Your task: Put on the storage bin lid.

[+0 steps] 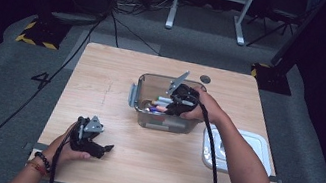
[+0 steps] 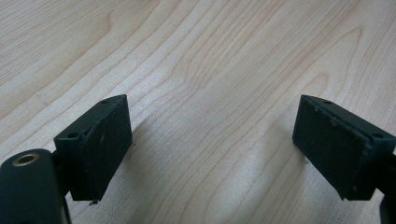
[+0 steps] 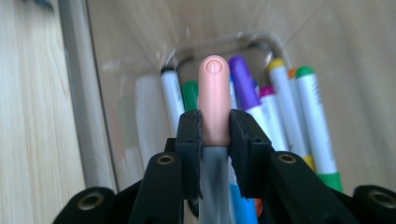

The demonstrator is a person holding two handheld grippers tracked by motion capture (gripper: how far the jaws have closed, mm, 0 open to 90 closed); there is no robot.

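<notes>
At the table's near left edge, your left gripper [image 1: 108,148] rests low over bare wood, its jaws spread wide with nothing between them; the left gripper view has just wood grain between the two pads [image 2: 105,144]. Moving right, the clear plastic container [image 1: 139,113] sits mid-table with markers [image 3: 289,121] lying inside. Your right gripper [image 1: 168,106] reaches into it, jaws clamped on a pink-capped marker [image 3: 214,100] above the others. Farther right, the white lid [image 1: 258,144] lies flat beside your forearm.
</notes>
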